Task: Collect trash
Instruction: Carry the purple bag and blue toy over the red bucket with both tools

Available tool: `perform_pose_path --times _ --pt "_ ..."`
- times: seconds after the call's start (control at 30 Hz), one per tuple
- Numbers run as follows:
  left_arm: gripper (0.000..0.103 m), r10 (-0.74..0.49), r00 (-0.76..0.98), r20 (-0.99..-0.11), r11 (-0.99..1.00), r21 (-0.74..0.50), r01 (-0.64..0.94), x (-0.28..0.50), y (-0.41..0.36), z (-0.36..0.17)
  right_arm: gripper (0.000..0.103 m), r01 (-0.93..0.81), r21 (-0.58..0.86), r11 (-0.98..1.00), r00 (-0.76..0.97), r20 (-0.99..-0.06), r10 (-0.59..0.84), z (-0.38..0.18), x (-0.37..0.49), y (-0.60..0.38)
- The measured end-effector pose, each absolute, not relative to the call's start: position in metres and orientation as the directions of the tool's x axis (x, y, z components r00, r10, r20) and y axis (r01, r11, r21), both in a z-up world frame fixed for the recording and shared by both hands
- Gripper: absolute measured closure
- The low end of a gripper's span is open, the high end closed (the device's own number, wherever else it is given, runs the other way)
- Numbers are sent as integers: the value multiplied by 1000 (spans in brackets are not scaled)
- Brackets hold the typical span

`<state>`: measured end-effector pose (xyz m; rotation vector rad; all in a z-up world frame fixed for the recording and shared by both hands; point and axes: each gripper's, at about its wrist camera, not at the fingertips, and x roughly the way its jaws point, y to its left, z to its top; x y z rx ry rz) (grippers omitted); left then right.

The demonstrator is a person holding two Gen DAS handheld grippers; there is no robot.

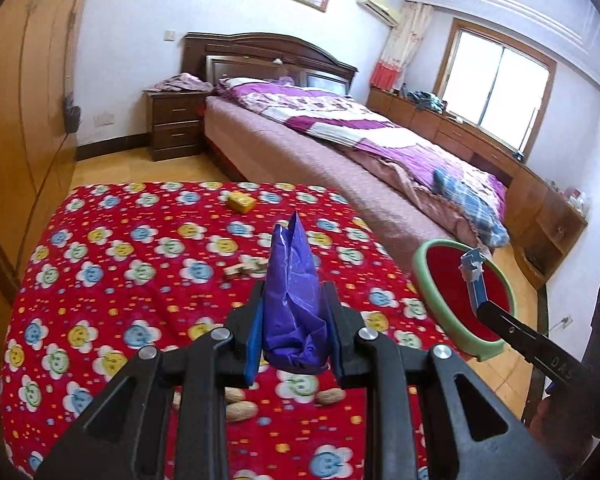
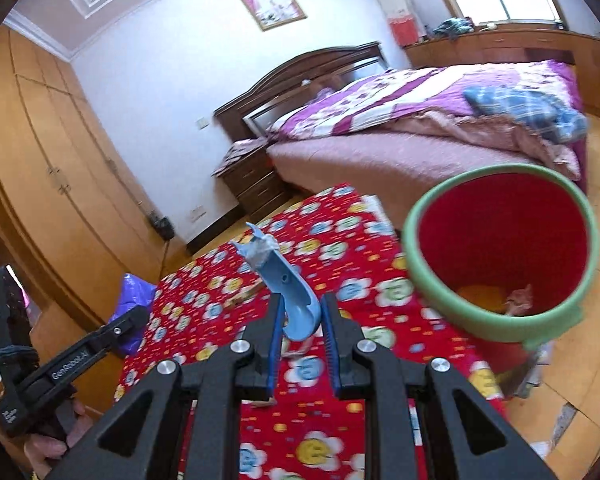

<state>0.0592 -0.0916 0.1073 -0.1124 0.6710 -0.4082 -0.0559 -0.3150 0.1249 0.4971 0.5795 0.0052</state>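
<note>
From the left wrist view, the left claw is clenched on a crumpled purple wrapper, which sticks up between its pads. It is held high, likely so it can be carried to the bin. The red bin with a green rim is to the right of the claw, past the edge of the desk. The right claw reaches over the bin with a broken blue plastic piece. Ahead of the left claw lie small wooden blocks and a yellow box. Peanuts lie just under it.

From the right wrist view, the right claw grips the blue plastic piece. The bin is just to its right, with some trash already inside. The left claw is far to its left with the purple wrapper.

The desk has a red cloth with smiling flowers. Behind it are a bed, a wooden wardrobe and a bright window.
</note>
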Motion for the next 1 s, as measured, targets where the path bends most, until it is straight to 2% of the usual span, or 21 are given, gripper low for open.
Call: perform_pose_path --times 0.5,1.0 --pt "75 -489 609 -625 846 -170 506 67 -201 101 82 346 451 823 841 -537 -59 102 -88 -406" --pt "75 -520 499 -693 740 -73 669 83 -316 75 82 467 467 750 794 -596 -123 68 -94 -467"
